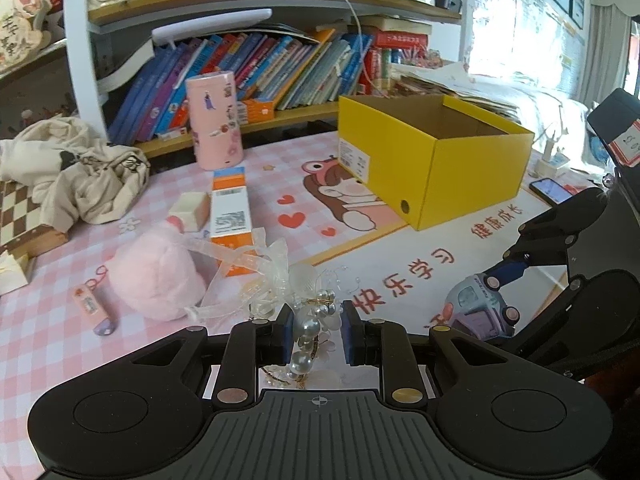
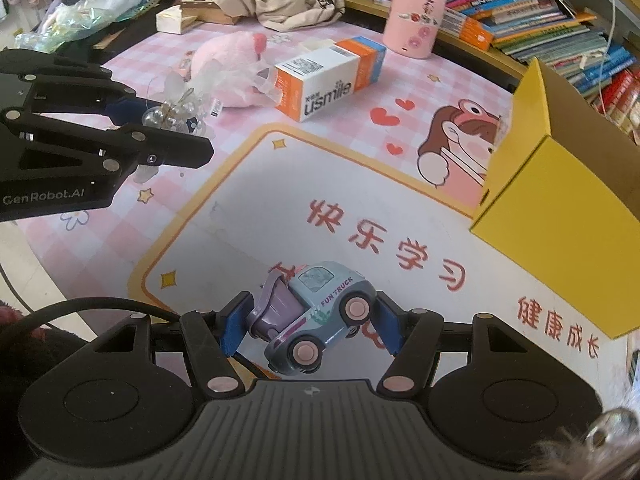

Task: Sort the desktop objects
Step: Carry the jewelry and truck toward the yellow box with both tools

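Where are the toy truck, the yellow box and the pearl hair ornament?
toy truck (image 2: 316,316), right wrist view, on its side panel above the wheels.
yellow box (image 1: 472,172), left wrist view, on its near outer wall.
pearl hair ornament (image 1: 310,326), left wrist view, on a large pearl between the pads.

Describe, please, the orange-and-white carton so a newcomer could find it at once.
Start at the open yellow box on the pink checked desk mat. Left of it, before the pink canister, the orange-and-white carton lies flat beside a pink plush; only it reads "usmile".
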`<control>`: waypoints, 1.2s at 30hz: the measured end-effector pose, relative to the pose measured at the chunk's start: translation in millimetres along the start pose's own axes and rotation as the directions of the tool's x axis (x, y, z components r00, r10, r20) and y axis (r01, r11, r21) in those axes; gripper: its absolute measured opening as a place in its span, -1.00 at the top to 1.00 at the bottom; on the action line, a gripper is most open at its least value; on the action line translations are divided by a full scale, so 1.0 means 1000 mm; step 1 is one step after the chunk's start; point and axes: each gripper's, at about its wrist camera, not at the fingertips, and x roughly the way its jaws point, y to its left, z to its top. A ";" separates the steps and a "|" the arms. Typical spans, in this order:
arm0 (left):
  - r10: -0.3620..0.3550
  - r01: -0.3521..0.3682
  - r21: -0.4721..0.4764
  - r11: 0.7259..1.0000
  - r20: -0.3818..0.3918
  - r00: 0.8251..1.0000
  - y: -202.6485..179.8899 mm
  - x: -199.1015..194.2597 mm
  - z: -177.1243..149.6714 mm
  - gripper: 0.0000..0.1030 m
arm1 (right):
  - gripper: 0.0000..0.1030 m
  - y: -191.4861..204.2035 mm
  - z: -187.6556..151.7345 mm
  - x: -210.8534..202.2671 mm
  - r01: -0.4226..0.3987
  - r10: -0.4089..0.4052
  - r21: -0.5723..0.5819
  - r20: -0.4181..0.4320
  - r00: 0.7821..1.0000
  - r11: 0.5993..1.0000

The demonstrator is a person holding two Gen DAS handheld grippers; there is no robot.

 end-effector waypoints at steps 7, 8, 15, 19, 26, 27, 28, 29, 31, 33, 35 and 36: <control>-0.026 0.026 0.008 1.000 -0.012 1.000 -0.008 0.005 0.000 0.58 | -0.20 -0.005 -0.008 -0.002 0.011 -0.011 0.025 -0.014 1.000 1.000; -0.029 0.029 0.009 1.000 -0.012 1.000 -0.009 0.006 0.001 0.58 | -0.20 -0.006 -0.008 -0.003 0.013 -0.013 0.029 -0.015 1.000 0.999; -0.052 0.053 0.024 0.998 -0.010 0.999 -0.019 0.011 0.006 0.58 | -0.20 -0.016 -0.014 -0.007 0.031 -0.030 0.044 -0.019 0.999 0.999; -0.068 0.068 0.034 0.997 -0.009 0.998 -0.026 0.014 0.010 0.58 | -0.20 -0.024 -0.016 -0.009 0.047 -0.045 0.056 -0.025 0.999 0.997; -0.099 0.099 0.056 0.994 -0.010 0.995 -0.041 0.024 0.019 0.58 | -0.20 -0.043 -0.025 -0.014 0.070 -0.067 0.085 -0.036 0.997 0.994; -0.103 0.104 0.059 0.993 -0.011 0.995 -0.044 0.026 0.020 0.58 | -0.20 -0.046 -0.027 -0.015 0.072 -0.069 0.090 -0.038 0.997 0.993; -0.108 0.109 0.063 0.992 -0.013 0.994 -0.046 0.028 0.021 0.58 | -0.20 -0.049 -0.029 -0.016 0.075 -0.071 0.096 -0.040 0.997 0.993; -0.114 0.114 0.067 0.991 -0.015 0.993 -0.049 0.030 0.023 0.58 | -0.20 -0.051 -0.030 -0.017 0.077 -0.073 0.102 -0.042 0.996 0.992; -0.124 0.125 0.076 0.989 -0.019 0.992 -0.055 0.033 0.025 0.58 | -0.20 -0.058 -0.034 -0.019 0.082 -0.078 0.116 -0.045 0.996 0.990; -0.134 0.136 0.084 0.987 -0.023 0.991 -0.061 0.037 0.028 0.58 | -0.20 -0.065 -0.038 -0.022 0.089 -0.083 0.133 -0.048 0.995 0.987; -0.145 0.146 0.093 0.985 -0.026 0.989 -0.067 0.039 0.030 0.58 | -0.20 -0.072 -0.043 -0.025 0.097 -0.090 0.155 -0.051 0.995 0.983; -0.150 0.152 0.097 0.984 -0.028 0.988 -0.071 0.041 0.031 0.58 | -0.20 -0.076 -0.045 -0.026 0.101 -0.093 0.167 -0.052 0.994 0.981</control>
